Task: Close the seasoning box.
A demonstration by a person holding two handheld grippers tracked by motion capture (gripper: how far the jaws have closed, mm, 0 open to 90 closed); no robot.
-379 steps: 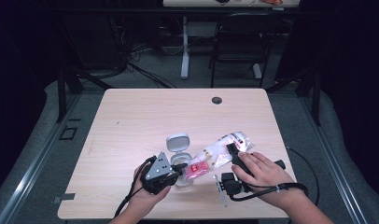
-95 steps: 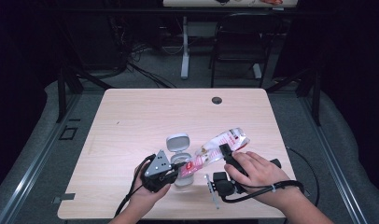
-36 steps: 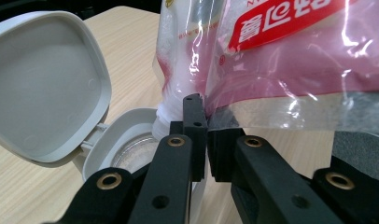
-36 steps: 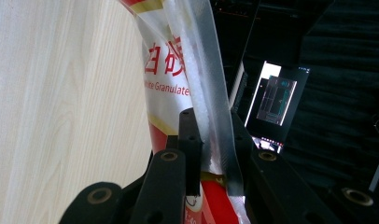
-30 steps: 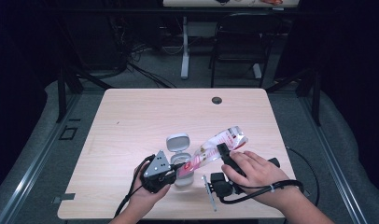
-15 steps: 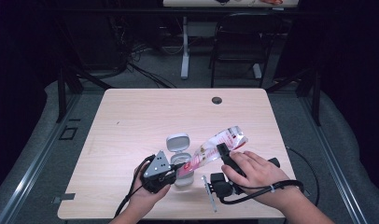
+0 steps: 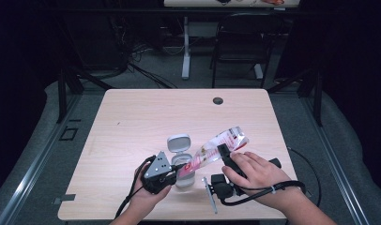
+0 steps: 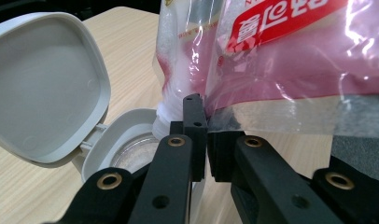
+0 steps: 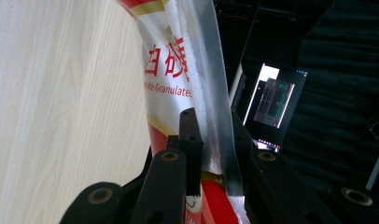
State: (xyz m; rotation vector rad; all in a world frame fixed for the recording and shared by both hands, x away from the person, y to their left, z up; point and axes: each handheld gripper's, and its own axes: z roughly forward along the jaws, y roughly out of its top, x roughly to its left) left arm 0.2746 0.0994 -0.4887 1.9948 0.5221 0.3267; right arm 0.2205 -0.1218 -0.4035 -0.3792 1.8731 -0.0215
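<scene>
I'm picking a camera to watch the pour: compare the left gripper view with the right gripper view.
Left gripper view alone: the grey container with its lid hinged open, the bag's mouth above it. Right gripper view alone: a lit screen in the dark background. Both: a hand-held gripper pinching the sugar bag over the wooden table.

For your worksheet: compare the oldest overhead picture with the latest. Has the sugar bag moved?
Yes. The sugar bag has swung left toward the open grey container, its raised end nearer the round hole in the table.
</scene>
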